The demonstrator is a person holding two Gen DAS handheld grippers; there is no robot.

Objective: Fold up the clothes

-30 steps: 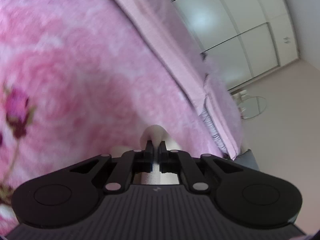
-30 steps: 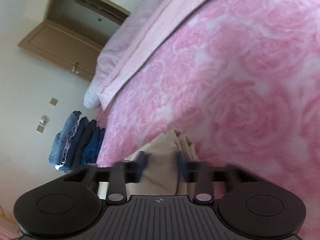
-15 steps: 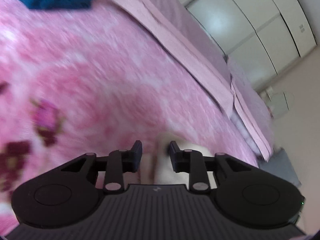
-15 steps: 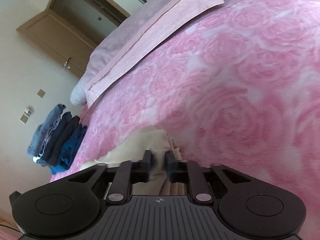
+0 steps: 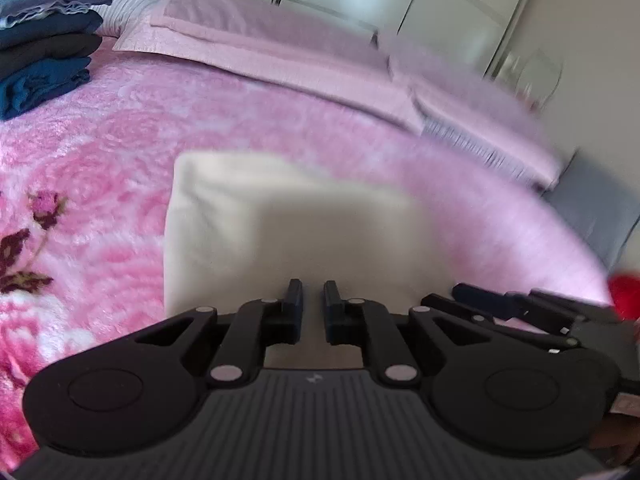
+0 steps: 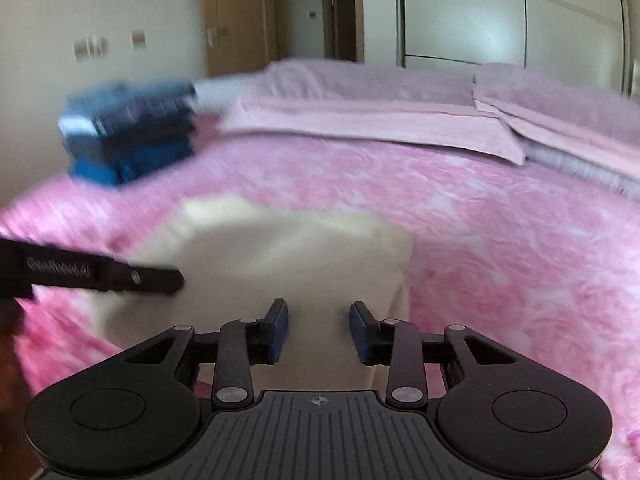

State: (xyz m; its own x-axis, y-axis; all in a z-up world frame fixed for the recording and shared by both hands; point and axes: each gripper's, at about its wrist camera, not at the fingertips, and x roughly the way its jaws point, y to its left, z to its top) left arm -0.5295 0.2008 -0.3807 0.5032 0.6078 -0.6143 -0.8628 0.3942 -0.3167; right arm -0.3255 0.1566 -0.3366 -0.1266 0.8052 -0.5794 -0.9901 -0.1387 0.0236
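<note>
Cream garment [image 5: 288,236] lies folded on the pink bed [image 5: 120,152], just ahead of both tongs. Left tongs [image 5: 311,304] slightly apart, just been closing, nothing between them. Right tongs [image 6: 318,322] apart, empty, above the garment's near edge. Blue clothes stack [image 6: 132,132] far-left of garment; pillows [image 6: 360,116] beyond.

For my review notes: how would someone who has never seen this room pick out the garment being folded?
Start at the bed's pink rose-patterned blanket. In front of the pale pink pillows and nearer than the stack of blue and dark folded clothes lies a cream folded garment, just ahead of both grippers. It is the only pale, plain piece and it lies alone.
</note>
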